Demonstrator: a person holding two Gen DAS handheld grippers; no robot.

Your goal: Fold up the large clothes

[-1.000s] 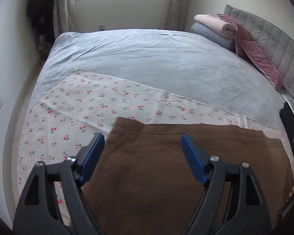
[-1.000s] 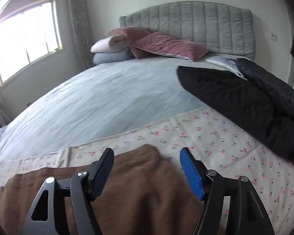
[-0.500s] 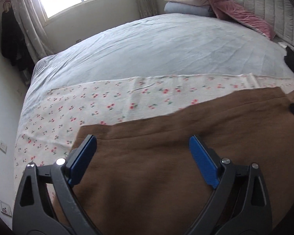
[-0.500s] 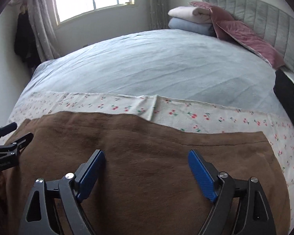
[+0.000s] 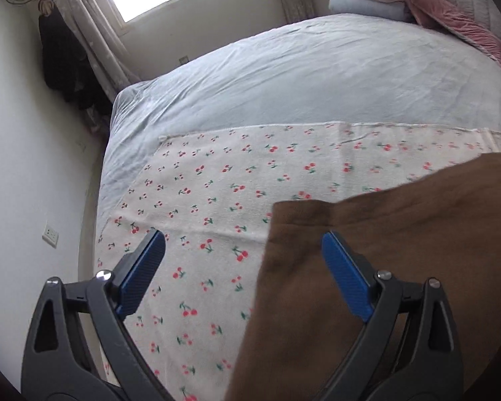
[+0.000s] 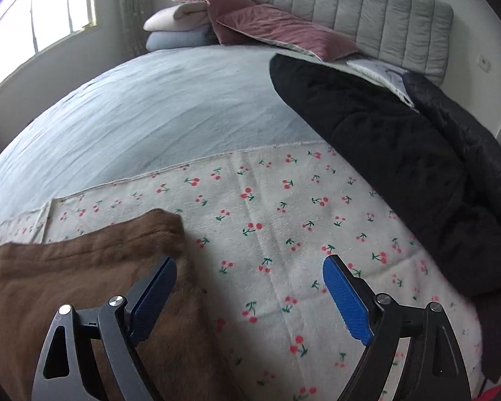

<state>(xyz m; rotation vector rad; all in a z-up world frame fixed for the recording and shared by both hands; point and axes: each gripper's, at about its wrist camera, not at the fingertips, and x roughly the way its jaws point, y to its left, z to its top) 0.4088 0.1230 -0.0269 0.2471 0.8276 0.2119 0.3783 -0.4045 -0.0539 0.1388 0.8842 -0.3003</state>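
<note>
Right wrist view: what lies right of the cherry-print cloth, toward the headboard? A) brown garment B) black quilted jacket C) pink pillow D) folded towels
B: the black quilted jacket sprawls over the right edge of the cherry-print cloth, while the brown garment lies at its left.
</note>
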